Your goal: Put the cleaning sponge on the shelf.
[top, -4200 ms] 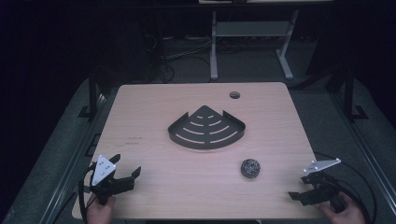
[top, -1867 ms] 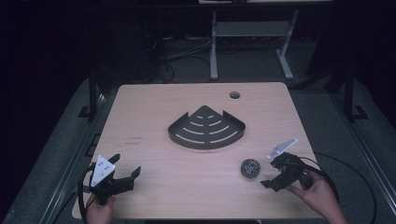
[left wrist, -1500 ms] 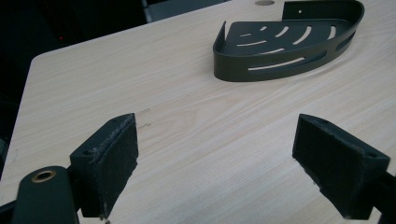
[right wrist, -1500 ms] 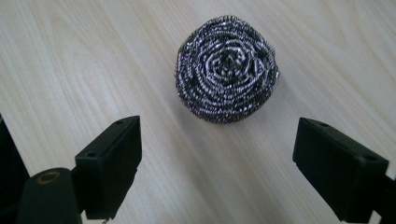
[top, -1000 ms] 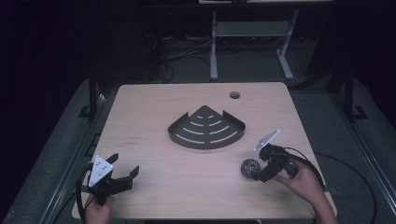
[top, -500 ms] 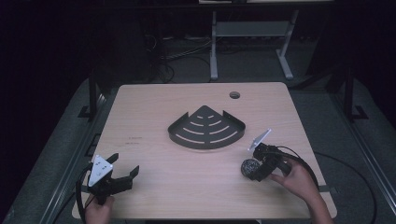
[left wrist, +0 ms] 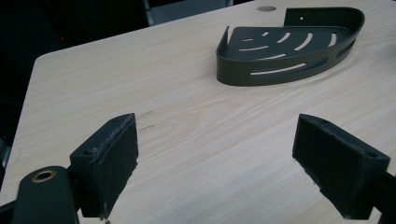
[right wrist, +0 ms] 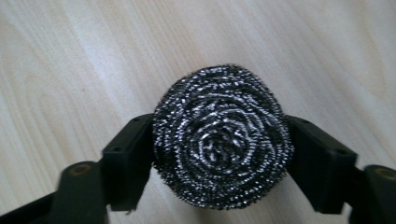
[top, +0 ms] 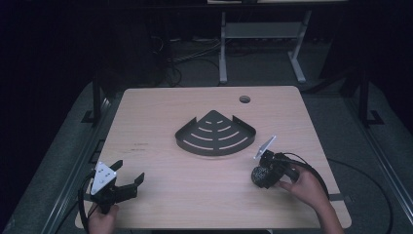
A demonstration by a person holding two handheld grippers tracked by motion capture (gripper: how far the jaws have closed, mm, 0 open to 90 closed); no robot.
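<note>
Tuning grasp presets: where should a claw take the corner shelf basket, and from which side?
Take the black corner basket on its curved front wall, from above, one jaw inside, one outside. That wall stands upright and thin, and faces the near table edge; the slotted floor lies flat.

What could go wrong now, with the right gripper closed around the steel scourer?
The steel wool scourer is soft and springy, so it might squeeze out of the right gripper when lifted. Its wire loops may snag on the pads. If it is carried to the black corner shelf, it could catch on the rim.
</note>
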